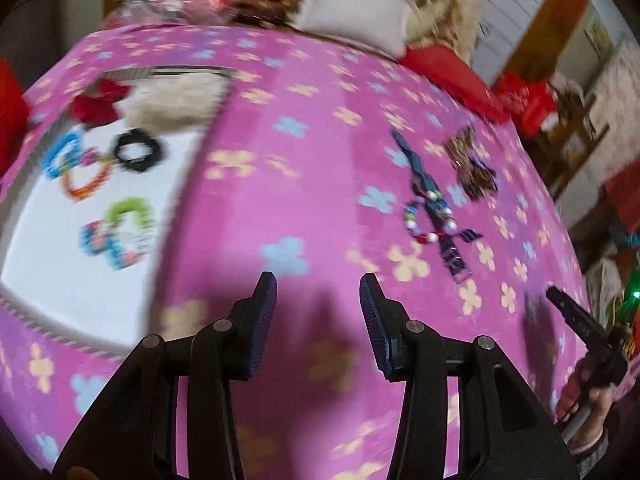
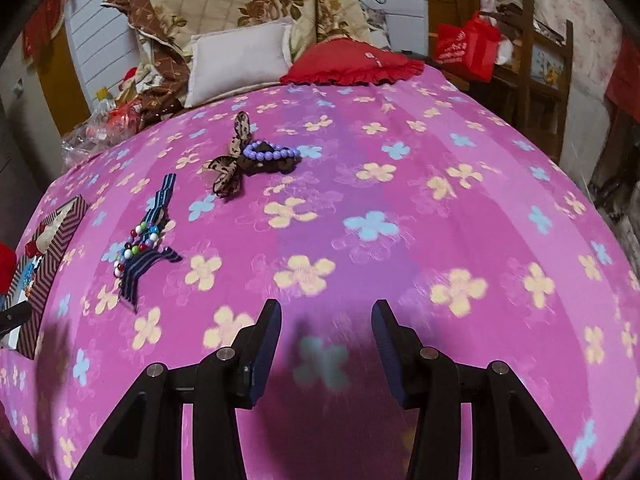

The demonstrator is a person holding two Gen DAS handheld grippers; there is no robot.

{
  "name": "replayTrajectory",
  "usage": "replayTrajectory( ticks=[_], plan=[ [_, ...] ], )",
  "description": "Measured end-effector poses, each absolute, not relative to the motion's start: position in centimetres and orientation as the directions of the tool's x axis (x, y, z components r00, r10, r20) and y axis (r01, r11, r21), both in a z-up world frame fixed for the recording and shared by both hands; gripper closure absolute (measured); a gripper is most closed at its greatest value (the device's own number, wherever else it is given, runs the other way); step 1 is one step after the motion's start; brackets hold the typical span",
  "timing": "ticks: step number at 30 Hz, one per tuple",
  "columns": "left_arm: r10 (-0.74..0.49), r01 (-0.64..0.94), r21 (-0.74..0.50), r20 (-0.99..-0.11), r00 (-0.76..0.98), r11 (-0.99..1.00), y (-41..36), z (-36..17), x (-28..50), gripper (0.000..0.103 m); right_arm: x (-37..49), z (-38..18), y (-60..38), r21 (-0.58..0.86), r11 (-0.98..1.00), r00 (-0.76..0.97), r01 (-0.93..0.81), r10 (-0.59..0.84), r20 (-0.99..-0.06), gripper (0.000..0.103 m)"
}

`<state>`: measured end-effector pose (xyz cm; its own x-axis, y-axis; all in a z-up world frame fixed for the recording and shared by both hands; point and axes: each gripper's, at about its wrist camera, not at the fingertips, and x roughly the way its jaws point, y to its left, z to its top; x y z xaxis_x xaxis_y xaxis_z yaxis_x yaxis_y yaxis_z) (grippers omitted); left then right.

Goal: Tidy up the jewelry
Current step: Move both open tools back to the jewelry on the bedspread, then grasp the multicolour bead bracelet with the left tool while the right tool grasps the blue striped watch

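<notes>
While both grippers hung empty above the pink flowered bedspread (image 2: 400, 200), the sorting looked partly done, though that is a judgement from how things lay. The left gripper (image 1: 318, 288) had its fingers spread wide with nothing between them, and the right gripper (image 2: 326, 316) was likewise wide apart and held nothing. Ahead and to the left of the left fingers sat the open box (image 1: 60, 248) with a white floor, already holding a black scrunchie (image 1: 136, 150), a blue ring (image 1: 64, 154), an orange ring (image 1: 86, 184), a green ring (image 1: 130, 212), a red bow (image 1: 98, 102) and a cream fluffy piece (image 1: 176, 102); blur hid finer detail. Still loose on the bedspread, ahead and to the left of the right fingers, lay a navy striped bow (image 2: 154, 248) with a multicoloured bead bracelet (image 2: 136, 246) resting on it. Farther ahead lay a leopard-print bow scrunchie (image 2: 236, 160) with a purple bead bracelet (image 2: 272, 153) on top of it. Those four pieces appeared to be what remained to go into the box.
</notes>
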<state>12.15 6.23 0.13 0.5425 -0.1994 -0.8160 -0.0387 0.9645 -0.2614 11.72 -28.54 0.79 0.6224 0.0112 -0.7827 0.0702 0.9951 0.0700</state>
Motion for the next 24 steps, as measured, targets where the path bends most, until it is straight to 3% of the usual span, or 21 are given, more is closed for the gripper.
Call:
replayTrajectory(
  ticks=[10,12,15,17,18,19,24],
  plan=[
    [-0.193,0.069,-0.182,-0.875,0.444,0.981,-2.0,-2.8,21.9,0.061,12.4,-1.4,-30.0,0.114,0.993,0.663,0.030,0.066,-0.746,0.058],
    [-0.205,0.100,-0.179,-0.885,0.418,0.979,-3.0,-3.7,23.4,0.061,12.7,-1.8,-30.8,0.179,0.984,0.650,0.021,0.122,-0.750,0.058],
    [-0.154,0.146,-0.099,-0.887,0.435,0.984,-4.5,-4.3,24.5,0.062,13.0,-1.7,-31.2,0.201,0.979,0.659,0.012,0.144,-0.739,0.058],
    [-0.112,0.167,-0.039,-0.885,0.451,0.985,-5.4,-4.2,24.7,0.069,13.2,-1.9,-31.1,0.211,0.977,0.650,0.006,0.157,-0.743,0.058],
    [-0.099,0.172,-0.021,-0.883,0.458,0.985,-5.7,-4.1,24.6,0.092,13.4,-2.1,-31.2,0.221,0.975,0.644,0.009,0.164,-0.747,0.058],
    [-0.103,0.176,-0.025,-0.888,0.449,0.984,-6.0,-4.2,24.6,0.096,13.6,-2.3,-31.4,0.238,0.971,0.636,0.014,0.175,-0.751,0.058],
    [-0.096,0.150,-0.030,-0.888,0.449,0.988,-4.4,-4.1,22.7,0.096,13.5,-2.3,-31.6,0.246,0.969,0.639,0.028,0.172,-0.750,0.058]
  ],
)
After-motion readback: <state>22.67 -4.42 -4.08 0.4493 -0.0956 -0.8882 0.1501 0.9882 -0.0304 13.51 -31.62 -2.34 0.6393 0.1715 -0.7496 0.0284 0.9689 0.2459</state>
